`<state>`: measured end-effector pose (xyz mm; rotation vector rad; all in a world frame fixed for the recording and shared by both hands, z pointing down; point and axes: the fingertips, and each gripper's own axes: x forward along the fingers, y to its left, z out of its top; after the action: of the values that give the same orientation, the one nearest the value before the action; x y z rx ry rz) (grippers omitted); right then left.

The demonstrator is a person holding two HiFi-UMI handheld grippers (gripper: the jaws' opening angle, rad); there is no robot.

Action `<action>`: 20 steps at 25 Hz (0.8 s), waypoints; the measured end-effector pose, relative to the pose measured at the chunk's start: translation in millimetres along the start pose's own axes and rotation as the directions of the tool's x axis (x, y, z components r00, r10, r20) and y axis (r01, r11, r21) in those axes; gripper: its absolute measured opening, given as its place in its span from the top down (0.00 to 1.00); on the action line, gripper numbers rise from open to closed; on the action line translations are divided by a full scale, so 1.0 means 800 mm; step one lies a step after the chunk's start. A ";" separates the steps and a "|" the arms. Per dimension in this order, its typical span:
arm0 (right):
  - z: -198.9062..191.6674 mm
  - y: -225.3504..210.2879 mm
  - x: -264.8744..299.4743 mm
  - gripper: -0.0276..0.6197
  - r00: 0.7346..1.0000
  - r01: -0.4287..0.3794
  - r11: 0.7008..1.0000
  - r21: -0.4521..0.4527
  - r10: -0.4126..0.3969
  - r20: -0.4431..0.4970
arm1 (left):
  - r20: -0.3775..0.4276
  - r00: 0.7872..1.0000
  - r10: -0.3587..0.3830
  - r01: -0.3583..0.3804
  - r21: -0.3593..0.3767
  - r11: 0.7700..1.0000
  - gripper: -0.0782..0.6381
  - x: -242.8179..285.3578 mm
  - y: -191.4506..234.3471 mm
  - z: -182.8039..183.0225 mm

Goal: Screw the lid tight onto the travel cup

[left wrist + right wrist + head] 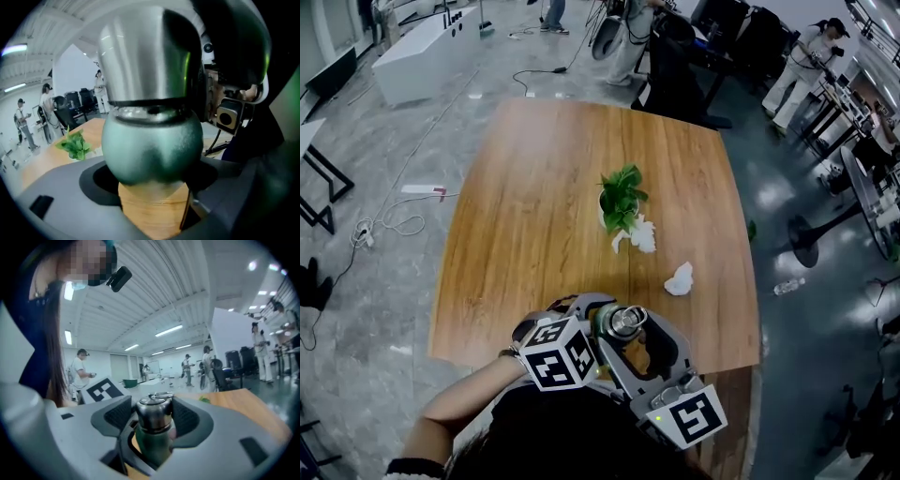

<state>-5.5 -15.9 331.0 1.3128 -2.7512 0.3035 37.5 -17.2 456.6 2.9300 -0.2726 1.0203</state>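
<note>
Lid work partly done. The dark green, round-bodied metal travel cup (pixel 152 150) sits between the jaws of the left gripper (pixel 152 199), which are clamped on its bulging body, close to the near edge of the light brown wooden table (pixel 534 206). The brushed steel domed lid (pixel 145 61) is already on the cup's neck, upright and square directly above the left jaws. A thin dark seam shows where lid meets body.

The right gripper (pixel 153 420) comes in from the opposite side. Its jaws stand wide with the lid between the ribbed pads: one pad looks close against the steel, the other shows a sliver of gap, so I judge no firm grip yet.

Left to do, by my reading: close on the lid and turn it down against the held cup until it stops.

Hard to make out:
- Threads are hidden under the lid, so tightness can't be read.
- The cup's base is hidden by the left jaws; whether it stands on the table or is lifted is unclear.
- The person's body cuts off the rear of both grippers in the head view.

Well beyond the grippers are a leafy green plant in a white pot (pixel 622 197) and a crumpled white tissue (pixel 680 279).
</note>
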 end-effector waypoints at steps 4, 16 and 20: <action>-0.007 0.014 -0.010 0.55 0.971 -0.221 0.975 0.003 0.221 -0.093 | 0.034 0.978 -0.206 0.201 0.122 0.972 0.35 -0.011 -0.029 0.003; -0.017 -0.017 0.015 0.55 0.999 0.036 0.999 0.012 -0.036 -0.029 | -0.032 0.999 0.002 -0.002 0.001 1.000 0.35 0.009 0.016 -0.008; -0.018 0.007 0.001 0.55 0.973 -0.208 0.978 -0.002 0.206 -0.108 | 0.002 0.976 -0.218 0.217 0.113 0.970 0.35 -0.007 -0.018 -0.009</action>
<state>-10.5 -9.8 344.2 0.9763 -2.7957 0.3571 31.3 -1.5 458.9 2.9802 0.1085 1.0134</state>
